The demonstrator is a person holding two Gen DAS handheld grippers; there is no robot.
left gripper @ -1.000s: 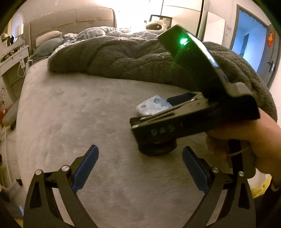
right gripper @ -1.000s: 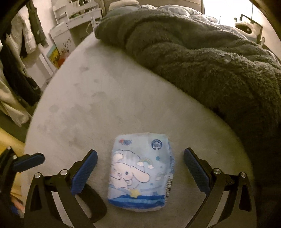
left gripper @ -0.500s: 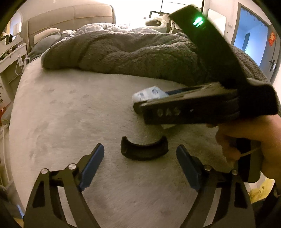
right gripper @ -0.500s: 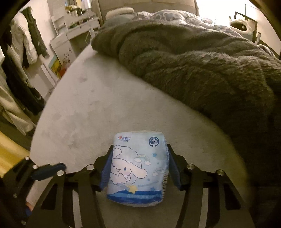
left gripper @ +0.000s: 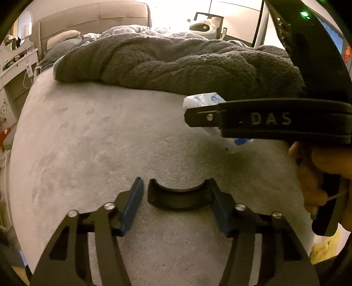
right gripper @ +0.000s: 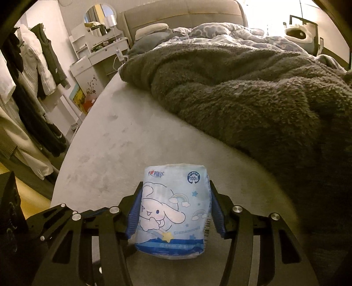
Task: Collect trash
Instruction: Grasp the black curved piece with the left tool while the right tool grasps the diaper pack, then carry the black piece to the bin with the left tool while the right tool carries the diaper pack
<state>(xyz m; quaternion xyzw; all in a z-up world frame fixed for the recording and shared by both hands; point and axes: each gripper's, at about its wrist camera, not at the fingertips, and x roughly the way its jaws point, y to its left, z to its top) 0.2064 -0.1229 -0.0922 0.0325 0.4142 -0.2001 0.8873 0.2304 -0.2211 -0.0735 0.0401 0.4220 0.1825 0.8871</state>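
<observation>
The right tool (right gripper: 173, 211) has just clamped the tissue pack (right gripper: 173, 211) and lifted it off the bed (right gripper: 114, 140); the left tool (left gripper: 176, 198) has narrowed around the black ring (left gripper: 179, 195).

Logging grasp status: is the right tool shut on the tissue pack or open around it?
Shut on it: the right tool has both blue pads pressed against the sides of the tissue pack.

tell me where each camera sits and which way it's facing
Left wrist: on the left gripper, facing along the bed at a black curved piece between its fingers; the right gripper and hand show.
Right wrist: on the right gripper, facing the headboard, shut on the tissue pack.
Shared: tissue pack, grey blanket, bed.
</observation>
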